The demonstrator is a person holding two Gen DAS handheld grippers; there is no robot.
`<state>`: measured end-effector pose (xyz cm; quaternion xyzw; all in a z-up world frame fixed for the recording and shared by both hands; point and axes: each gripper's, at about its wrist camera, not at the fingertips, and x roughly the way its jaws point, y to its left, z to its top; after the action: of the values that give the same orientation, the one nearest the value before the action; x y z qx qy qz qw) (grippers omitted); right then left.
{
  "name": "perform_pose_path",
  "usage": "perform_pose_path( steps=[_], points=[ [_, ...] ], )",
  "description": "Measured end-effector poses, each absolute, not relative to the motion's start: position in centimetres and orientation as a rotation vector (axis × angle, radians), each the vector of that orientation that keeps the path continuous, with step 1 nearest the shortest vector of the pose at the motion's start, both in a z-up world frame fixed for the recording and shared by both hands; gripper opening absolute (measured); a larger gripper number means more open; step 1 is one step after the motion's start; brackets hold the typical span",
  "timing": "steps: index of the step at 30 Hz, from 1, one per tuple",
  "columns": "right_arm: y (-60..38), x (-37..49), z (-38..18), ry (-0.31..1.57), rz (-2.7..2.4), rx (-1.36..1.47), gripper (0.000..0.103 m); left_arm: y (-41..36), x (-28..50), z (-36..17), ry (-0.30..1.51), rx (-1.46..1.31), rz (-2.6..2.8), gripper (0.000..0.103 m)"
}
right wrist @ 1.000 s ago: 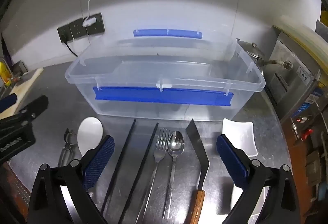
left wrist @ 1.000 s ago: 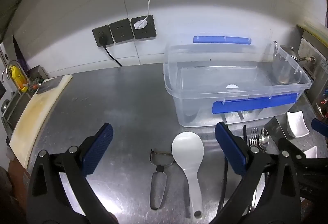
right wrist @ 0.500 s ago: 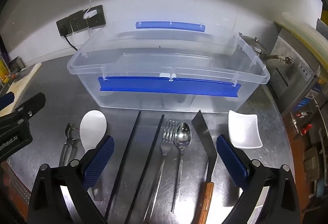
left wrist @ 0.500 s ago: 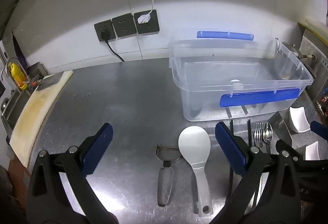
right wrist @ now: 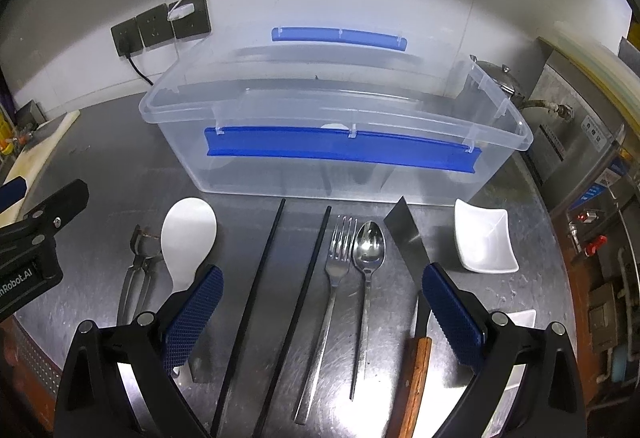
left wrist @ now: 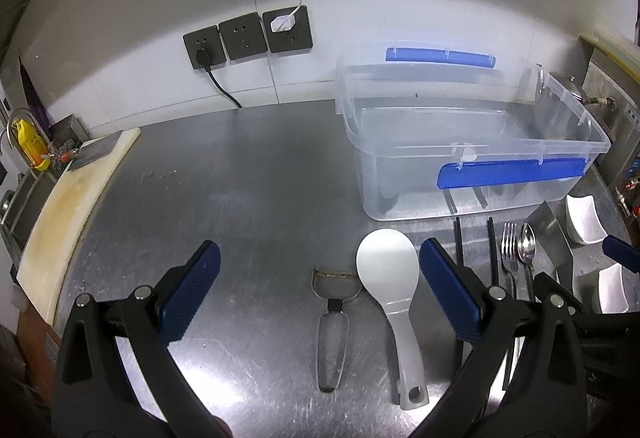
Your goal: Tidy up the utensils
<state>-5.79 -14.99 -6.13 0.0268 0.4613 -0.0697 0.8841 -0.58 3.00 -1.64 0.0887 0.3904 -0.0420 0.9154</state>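
Note:
A clear plastic bin (right wrist: 280, 105) with blue latches (right wrist: 336, 149) stands at the back of the steel counter; it also shows in the left wrist view (left wrist: 480, 141). In front of it lie a peeler (left wrist: 332, 322), a white rice paddle (left wrist: 390, 278), two black chopsticks (right wrist: 264, 302), a fork (right wrist: 334, 286), a spoon (right wrist: 368, 270) and a wooden-handled scraper (right wrist: 412, 250). My left gripper (left wrist: 320, 282) is open above the peeler and paddle. My right gripper (right wrist: 322, 306) is open over the chopsticks, fork and spoon. Neither holds anything.
Two white square dishes (right wrist: 484, 242) sit right of the scraper. A cutting board (left wrist: 68, 197) lies along the counter's left edge. Wall sockets with cables (left wrist: 248, 37) are behind. A steel appliance with a tap (right wrist: 560, 109) stands at the right.
Both grippers have drawn back from the bin and risen a little; the bin and utensils look farther off. Nothing on the counter has moved and both stay open.

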Motion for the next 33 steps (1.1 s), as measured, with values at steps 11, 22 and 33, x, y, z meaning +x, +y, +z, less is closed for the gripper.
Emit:
perform_pose_path(
  steps=[11, 22, 33],
  points=[
    [-14.49, -6.09, -6.16, 0.960, -0.142, 0.054, 0.099, 3.43, -1.05, -1.54, 0.801, 0.179, -0.077, 0.096],
    [-14.67, -5.99, -6.37, 0.980, -0.145, 0.049, 0.099, 3.45, -0.83, -1.74, 0.815, 0.182, -0.070, 0.096],
    [-14.28, -6.05, -7.11, 1.010, -0.125, 0.052, 0.099, 3.82, -0.61, -2.46, 0.833, 0.177, -0.068, 0.096]
  ],
)
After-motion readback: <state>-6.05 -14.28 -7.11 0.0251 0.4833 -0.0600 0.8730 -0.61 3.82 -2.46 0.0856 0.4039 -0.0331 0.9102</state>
